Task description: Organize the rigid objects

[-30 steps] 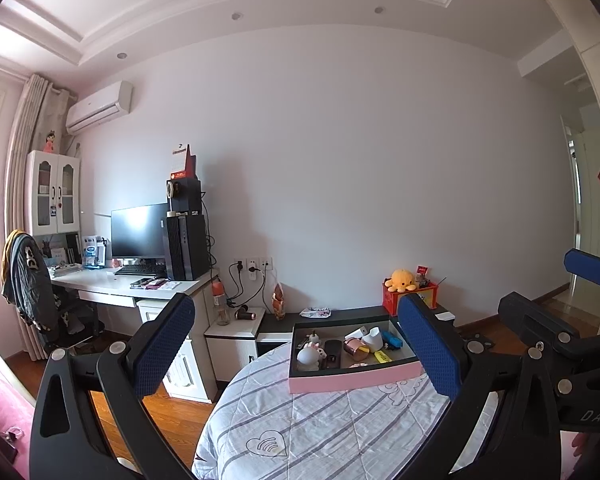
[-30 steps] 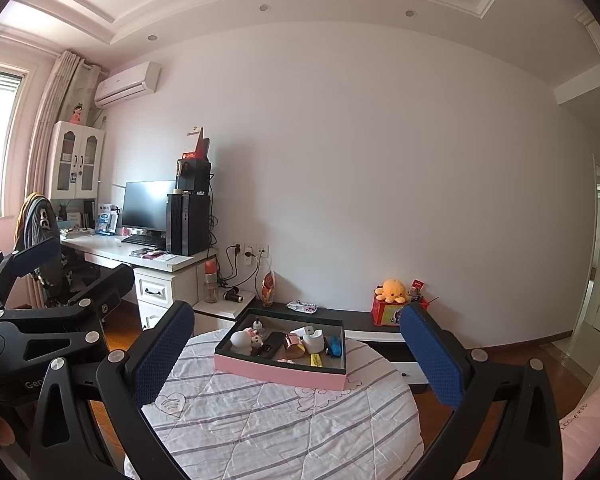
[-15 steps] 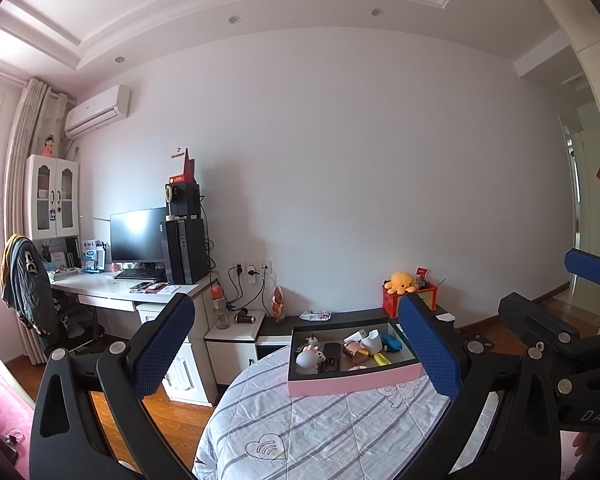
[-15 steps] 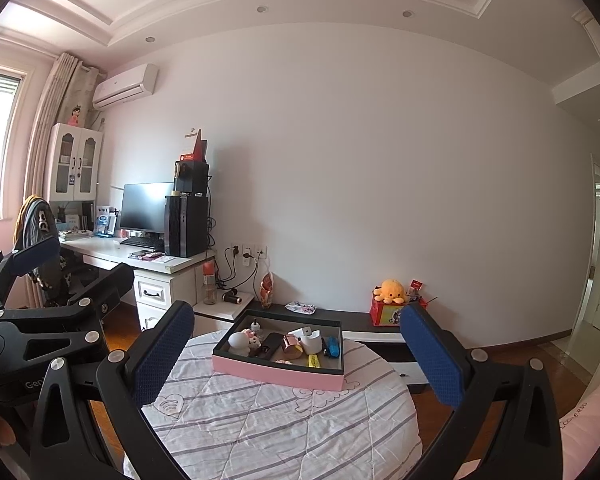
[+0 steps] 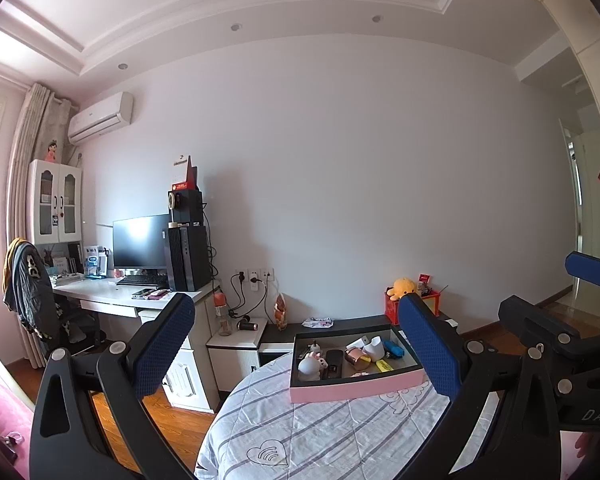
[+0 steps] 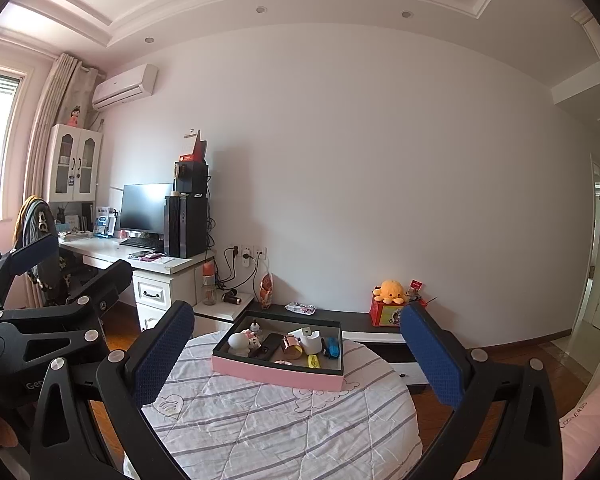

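You hold both grippers raised and level over a round bench [image 6: 260, 420] draped in a striped quilt, well back from the things to be sorted.

On the left, your left gripper [image 5: 296, 352] has its blue-padded fingers [image 5: 162, 344] spread wide with nothing between them, a stance that suits a reach rather than a carry.

In the middle of the bench sits a pink-sided tray [image 6: 278, 374] with a dark lining. The small hard things are already gathered inside it: a white figurine [image 6: 242, 342] at the left end, a black remote [image 6: 269, 345] beside it, a copper-coloured cup [image 6: 292, 346], a white holder [image 6: 310, 340], a blue piece [image 6: 332, 347] and a yellow one [image 6: 313, 361] toward the right end. They lie loosely side by side, some touching, and nothing rests on the quilt around the tray. This fits either a jumble waiting to be set in order or a collection just gathered in; the pictures do not settle which.

On the right, your right gripper [image 6: 296, 352] is likewise spread and empty, the tray framed between its fingers, so either hand could go in.
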`<control>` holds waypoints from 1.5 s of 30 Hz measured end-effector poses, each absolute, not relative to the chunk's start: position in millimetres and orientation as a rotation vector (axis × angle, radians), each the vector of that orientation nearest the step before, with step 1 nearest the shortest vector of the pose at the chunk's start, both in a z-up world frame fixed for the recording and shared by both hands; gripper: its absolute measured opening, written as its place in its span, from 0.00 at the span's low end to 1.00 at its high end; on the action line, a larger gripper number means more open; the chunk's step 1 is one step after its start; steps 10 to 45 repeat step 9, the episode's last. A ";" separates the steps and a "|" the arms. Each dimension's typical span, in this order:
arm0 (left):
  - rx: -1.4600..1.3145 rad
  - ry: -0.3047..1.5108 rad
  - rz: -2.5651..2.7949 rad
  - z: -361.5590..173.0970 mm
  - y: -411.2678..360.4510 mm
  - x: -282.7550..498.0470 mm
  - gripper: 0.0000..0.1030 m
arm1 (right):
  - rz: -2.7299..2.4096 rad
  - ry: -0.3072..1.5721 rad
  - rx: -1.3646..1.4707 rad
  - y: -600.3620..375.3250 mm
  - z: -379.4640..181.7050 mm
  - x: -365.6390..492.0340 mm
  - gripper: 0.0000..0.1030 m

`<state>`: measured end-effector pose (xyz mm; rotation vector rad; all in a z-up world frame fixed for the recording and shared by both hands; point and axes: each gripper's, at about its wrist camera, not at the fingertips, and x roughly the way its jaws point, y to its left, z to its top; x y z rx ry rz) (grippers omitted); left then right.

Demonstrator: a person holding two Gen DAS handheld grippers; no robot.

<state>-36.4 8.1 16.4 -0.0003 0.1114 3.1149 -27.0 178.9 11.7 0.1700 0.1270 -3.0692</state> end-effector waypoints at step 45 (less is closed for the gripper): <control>-0.002 0.103 3.111 15.8 7.6 -35.9 1.00 | -3.065 0.123 0.159 178.5 10.4 -24.2 1.00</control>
